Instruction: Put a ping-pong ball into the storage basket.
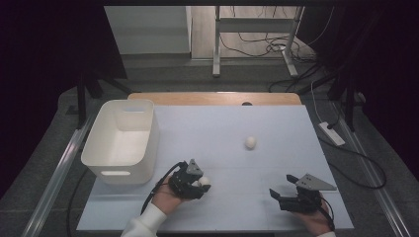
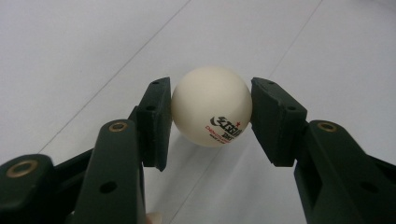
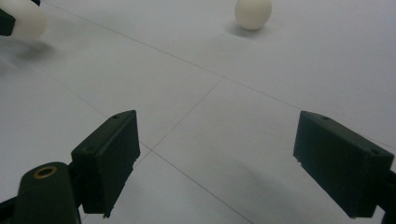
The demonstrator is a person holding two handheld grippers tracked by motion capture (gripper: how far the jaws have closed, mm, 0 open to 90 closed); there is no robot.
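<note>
— White ball (image 2: 211, 106), printed with a dark logo and red lettering: where is it?

— Clamped between the two black fingers (image 2: 156, 122) of the left gripper (image 1: 196, 182). One pad presses on each side of it, and it sits out at their tips, just over the pale tabletop (image 1: 232, 163).

— And from above?

— The left gripper is at the near edge of the tabletop, left of centre, with the ball showing as a small white spot at its front end. A hand (image 1: 165, 198) in a white sleeve (image 1: 143, 223) carries it from below.

— Anything near it?

— A white bin (image 1: 121, 140) with a handle slot stands just to the left and a little farther back, apart from the gripper.

— Is there another ball?

— Yes, a second ball (image 1: 251, 142) lies loose on the tabletop farther back, right of centre, well apart from both grippers. The right gripper view has it near the top edge, with the held ball at the upper left corner.

— What about the right gripper (image 1: 284, 190)?

— It is at the near right of the tabletop, its fingers (image 3: 108, 157) spread wide with bare tabletop between them. It holds nothing.
</note>
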